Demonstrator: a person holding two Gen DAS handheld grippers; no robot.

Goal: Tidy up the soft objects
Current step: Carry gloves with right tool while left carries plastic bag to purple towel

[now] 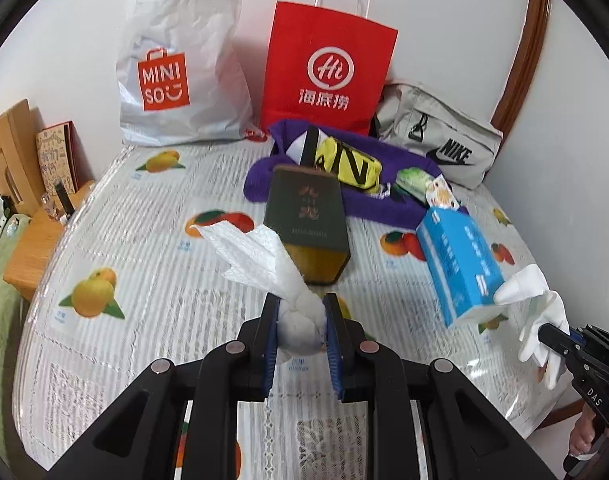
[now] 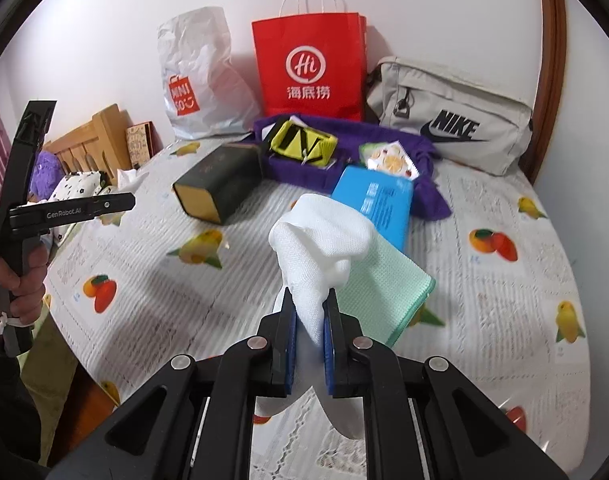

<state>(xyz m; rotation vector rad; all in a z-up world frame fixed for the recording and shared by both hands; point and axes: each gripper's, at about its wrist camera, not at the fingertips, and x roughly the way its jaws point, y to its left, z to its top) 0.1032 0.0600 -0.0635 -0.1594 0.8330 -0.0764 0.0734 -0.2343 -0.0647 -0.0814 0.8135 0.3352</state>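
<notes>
The left claw (image 1: 300,320) pinched a bunched white cloth (image 1: 264,256) in front of the dark box (image 1: 304,216); the right claw (image 2: 309,320) clamped another white cloth (image 2: 324,240), right of that box.

White tissue (image 1: 260,256), red bag (image 1: 328,68), fruit-print tablecloth (image 1: 144,280), purple cloth (image 2: 384,136).

The bench (image 1: 152,344) wears a clear-covered cloth printed with fruit. At its back edge stand a white Miniso bag (image 1: 176,68) and a red paper bag (image 1: 328,68), with a grey Nike bag (image 1: 440,140) lying beside them. A purple cloth (image 1: 384,196) sprawls in front, a dark box (image 1: 304,220) partly on it, a blue packet (image 1: 456,260) close by.
</notes>
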